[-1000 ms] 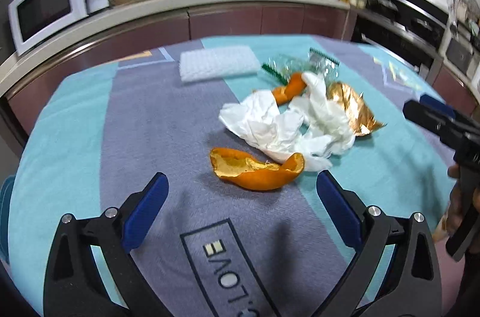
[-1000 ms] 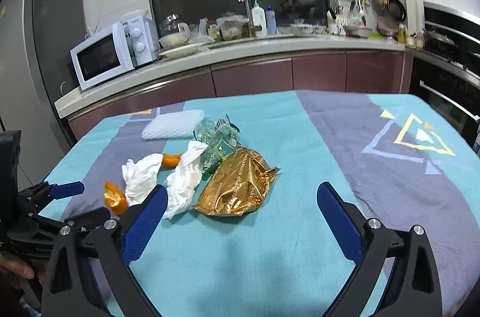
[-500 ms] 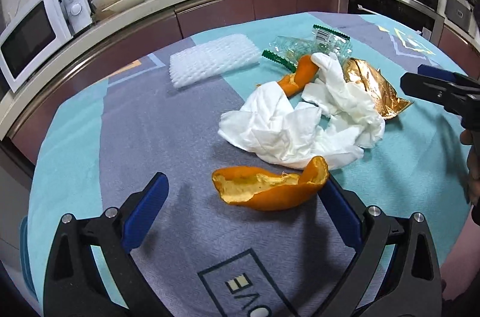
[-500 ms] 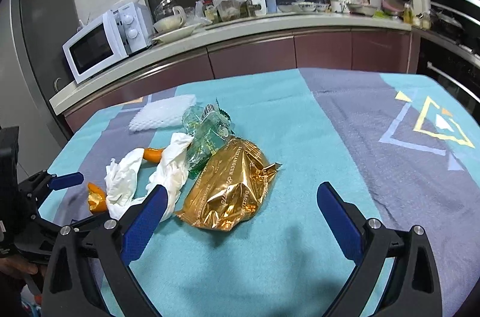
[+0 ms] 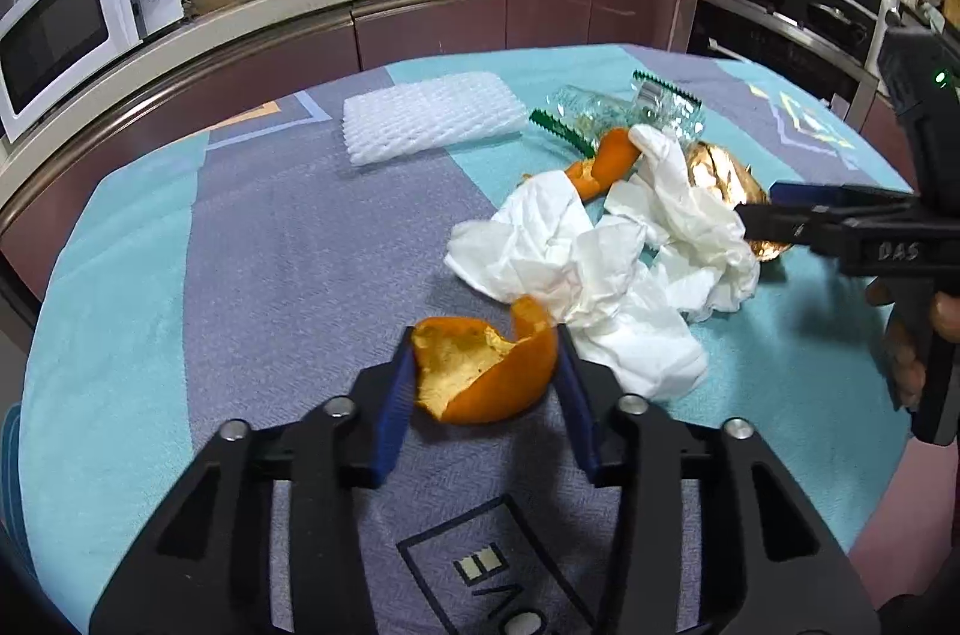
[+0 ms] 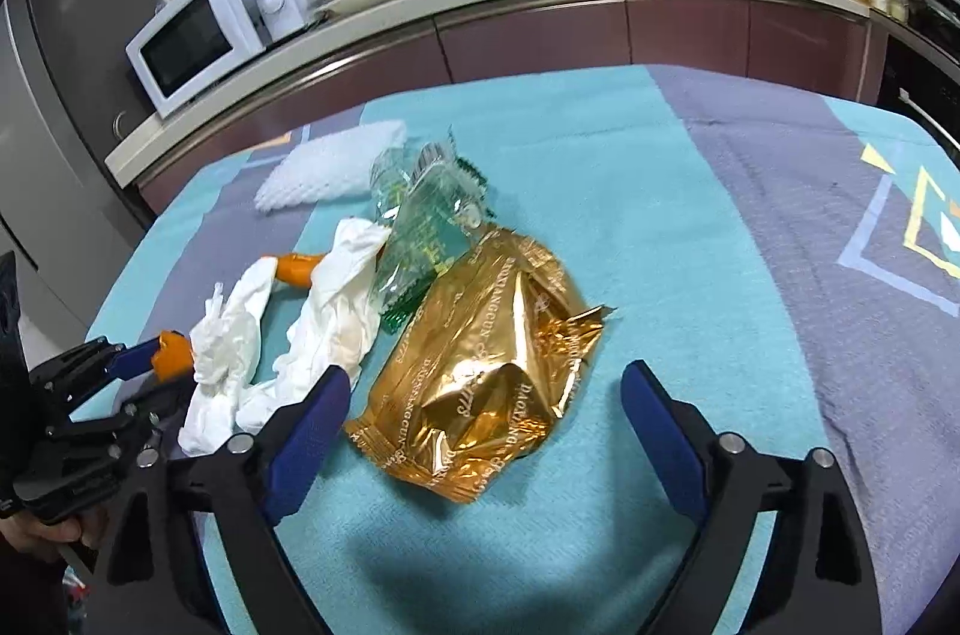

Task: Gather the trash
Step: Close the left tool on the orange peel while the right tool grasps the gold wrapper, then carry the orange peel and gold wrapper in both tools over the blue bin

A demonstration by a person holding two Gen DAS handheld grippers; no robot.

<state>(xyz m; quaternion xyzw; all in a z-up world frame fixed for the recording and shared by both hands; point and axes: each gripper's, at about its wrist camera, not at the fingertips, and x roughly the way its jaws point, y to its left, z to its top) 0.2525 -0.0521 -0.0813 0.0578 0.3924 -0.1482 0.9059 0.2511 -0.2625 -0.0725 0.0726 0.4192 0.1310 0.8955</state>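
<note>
Left fingers: the left gripper (image 5: 485,383) has just been closing, and its blue pads now press on both sides of the large orange peel (image 5: 480,374) — clenched on it.
Large orange peel: curled, pith side up, low over the grey band of the tablecloth (image 5: 270,275), just beside the near edge of the crumpled white tissues (image 5: 600,269).
Right fingers: the right gripper (image 6: 486,431) has just been closing a little yet stands wide, pads apart, pressing on nothing; the gold foil wrapper (image 6: 480,365) lies between and just ahead of them.
Gold foil wrapper: crumpled, flat on the turquoise part of the cloth, its far end touching the clear green-edged plastic wrapper (image 6: 420,221).
Tissues: one loose heap left of the foil in the right wrist view; the right gripper's left finger (image 6: 306,425) touches or overlaps its near edge — which, I cannot tell.
Second peel: a smaller orange peel strip (image 5: 606,161) pokes out from among the tissues, near the clear plastic wrapper.
Foam: a white foam net sheet (image 5: 429,116) lies by itself, farther back on the table.
Surroundings: a white microwave (image 5: 72,17) on the kitchen counter behind, with dishes and bottles near a tap.
Person: fingers of a hand (image 5: 906,335) wrap the right gripper's handle at the right edge of the left wrist view.
</note>
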